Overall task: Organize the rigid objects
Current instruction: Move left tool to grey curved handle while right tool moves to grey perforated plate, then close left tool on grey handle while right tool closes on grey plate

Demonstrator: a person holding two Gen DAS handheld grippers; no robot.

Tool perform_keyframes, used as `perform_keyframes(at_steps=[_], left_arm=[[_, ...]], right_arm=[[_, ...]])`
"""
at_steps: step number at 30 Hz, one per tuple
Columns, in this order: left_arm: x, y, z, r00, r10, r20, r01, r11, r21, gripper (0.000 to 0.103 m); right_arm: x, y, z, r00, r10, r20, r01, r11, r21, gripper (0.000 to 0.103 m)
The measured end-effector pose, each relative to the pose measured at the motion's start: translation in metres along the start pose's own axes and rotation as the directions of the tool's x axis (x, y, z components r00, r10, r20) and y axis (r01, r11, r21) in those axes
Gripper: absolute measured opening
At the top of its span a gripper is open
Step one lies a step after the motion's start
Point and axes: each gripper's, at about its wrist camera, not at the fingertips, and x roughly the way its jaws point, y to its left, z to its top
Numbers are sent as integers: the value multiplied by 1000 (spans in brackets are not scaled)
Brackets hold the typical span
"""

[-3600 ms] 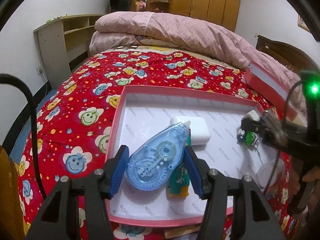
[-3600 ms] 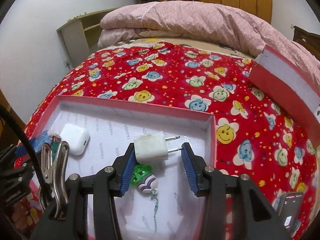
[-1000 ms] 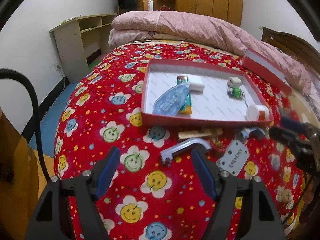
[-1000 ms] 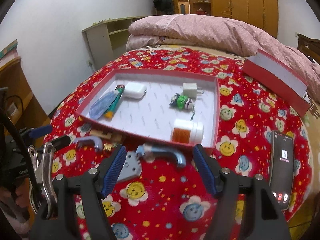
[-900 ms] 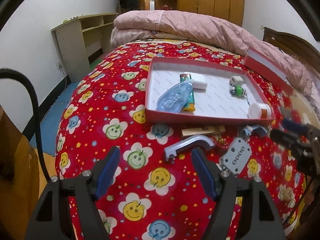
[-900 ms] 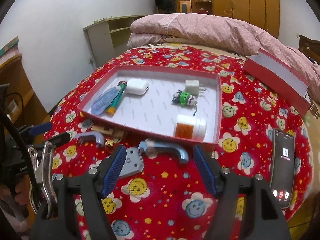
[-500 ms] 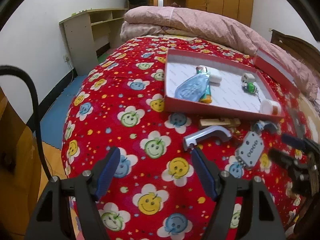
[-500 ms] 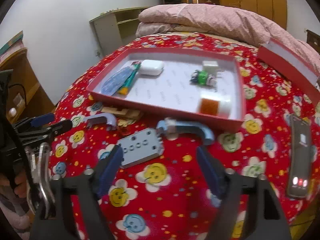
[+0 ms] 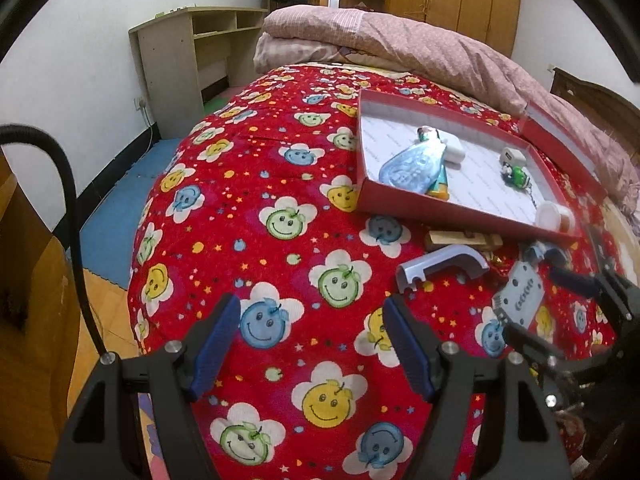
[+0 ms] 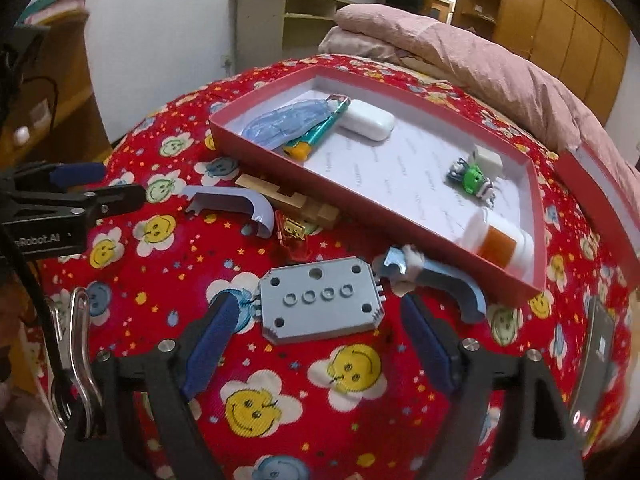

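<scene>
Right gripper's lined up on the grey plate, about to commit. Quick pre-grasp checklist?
1. right gripper empty, jaws wide: ok.
2. grey plate framed between the fingers: ok.
3. Pads level with the plate's edges: cannot tell.
4. Blue curved bracket touching the plate's corner, may drag: not ok.
5. left gripper open, empty, clear of the plate: ok.
6. Free floor in the red tray: ok.

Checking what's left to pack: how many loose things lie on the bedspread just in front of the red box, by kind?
Curved grey brackets: 2
Grey plate with holes: 1
Wooden piece: 1
Small red-and-gold piece: 1
Total: 5
</scene>
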Motion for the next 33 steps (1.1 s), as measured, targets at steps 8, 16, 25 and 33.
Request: perform_keyframes(at_steps=[8,16,25,33], left_arm=[[3,-1,-2,1000,-10,-10,10,1000,3,77],[-2,-18,1,999,-44,-5,44,999,23,77],[9,-63,6,993,-118,-4,118,990,78,83],[31,-78,10,991,-136,-9,136,989,51,86]], right_arm=[[12,-6,0,999,30,-40,-28,999,43,75],[-1,-6,-12,1000,8,-6,-7,997,77,72],[-18,-30,-34,1000,-15,-18,18,977,213,72],[-15,-37,-44,1000,-19,-7,20,972,234,72]])
